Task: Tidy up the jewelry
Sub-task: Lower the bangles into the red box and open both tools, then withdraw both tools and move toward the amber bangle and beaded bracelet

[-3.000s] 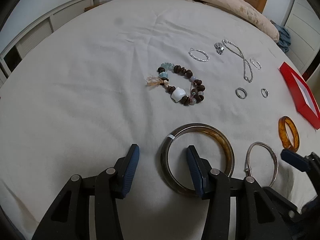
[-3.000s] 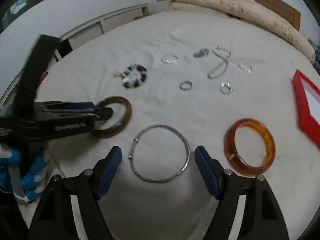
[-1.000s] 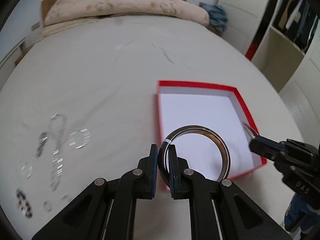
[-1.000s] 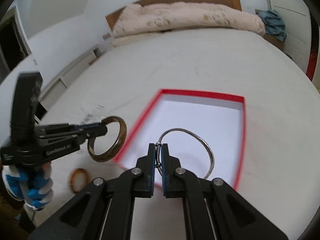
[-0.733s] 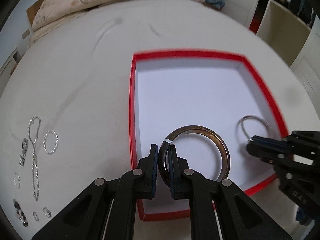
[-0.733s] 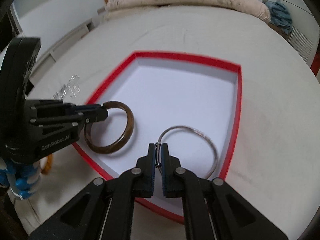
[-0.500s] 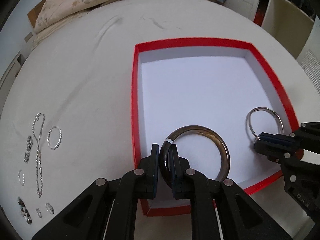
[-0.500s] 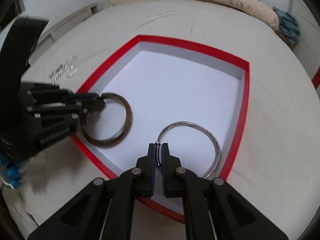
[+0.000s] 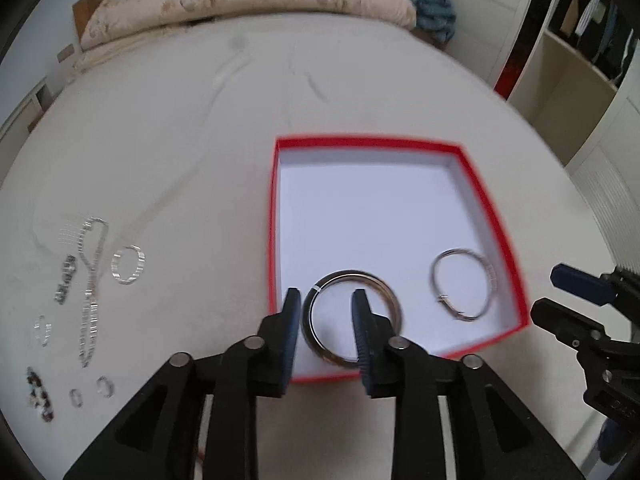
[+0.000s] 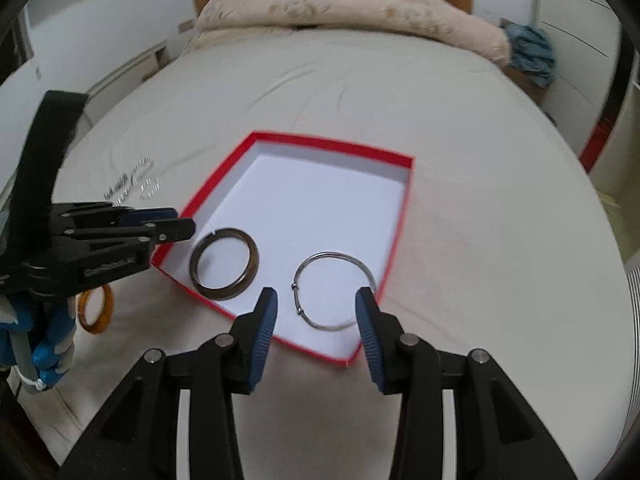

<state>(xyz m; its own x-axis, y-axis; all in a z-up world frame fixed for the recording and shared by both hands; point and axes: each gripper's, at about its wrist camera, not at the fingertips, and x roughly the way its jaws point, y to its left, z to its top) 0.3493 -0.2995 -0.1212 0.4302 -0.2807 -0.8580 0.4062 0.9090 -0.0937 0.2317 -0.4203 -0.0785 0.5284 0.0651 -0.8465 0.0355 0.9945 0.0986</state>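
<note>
the dark bangle (image 10: 224, 264) and silver bangle (image 10: 334, 290) lie inside the red box (image 10: 404, 200). the left gripper (image 9: 326, 312) and right gripper (image 10: 316, 316) are both open, holding nothing. probably the next move is fetching the amber bangle (image 10: 95, 310) lying outside.

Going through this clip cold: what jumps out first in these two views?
The red box with its white floor, set on the pale bedspread, draws the eye first. Two bangles lie in its near end: a dark brown bangle on the left and a thin silver bangle to its right. Both the left gripper and the right gripper hover over them, jaws open.
</note>
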